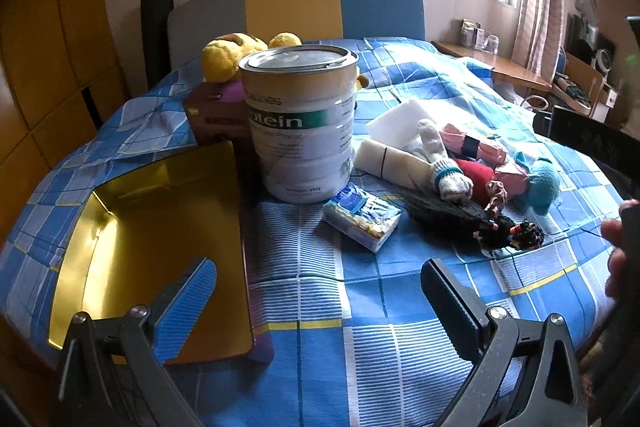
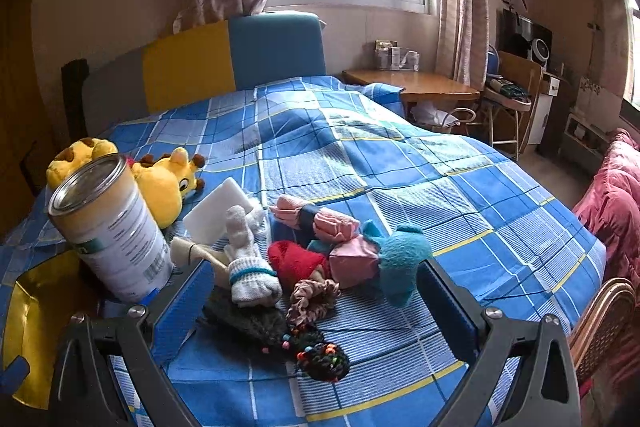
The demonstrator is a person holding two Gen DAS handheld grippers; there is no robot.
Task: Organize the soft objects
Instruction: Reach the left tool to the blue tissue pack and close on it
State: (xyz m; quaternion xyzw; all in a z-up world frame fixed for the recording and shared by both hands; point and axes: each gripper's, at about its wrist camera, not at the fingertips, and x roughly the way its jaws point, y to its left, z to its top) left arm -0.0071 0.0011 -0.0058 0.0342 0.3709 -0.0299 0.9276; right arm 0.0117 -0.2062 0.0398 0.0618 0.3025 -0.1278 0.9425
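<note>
On the blue checked bedspread [image 2: 400, 167] lies a loose heap of soft things, and most of them run the same way, long axis slanting from the far side by the white foam block [image 2: 218, 209] down toward the near edge of the bed. The white knitted sock [image 2: 250, 267] with its blue cuff band lies so, toe end away; the pink rolled cloth [image 2: 316, 219] with a dark band lies across it, more left to right. A red knitted piece [image 2: 296, 263], a teal plush toy [image 2: 400, 259], a frilly scrunchie [image 2: 314, 301] and a dark beaded hair piece [image 2: 320, 355] sit nearest. The right gripper [image 2: 316, 311] hangs just over this heap, jaws spread wide, holding nothing. The left gripper [image 1: 320, 303] hovers above bare bedspread, jaws likewise wide apart and empty. Only the left wrist view shows the small blue tissue pack [image 1: 362, 217] before the tall protein tin [image 1: 300, 123], the brown box [image 1: 216, 115] behind it, and the open gold tin tray [image 1: 160, 251] in full. The right wrist view alone shows the yellow giraffe plush [image 2: 168, 183] lying on its side, head pointing right.
</note>
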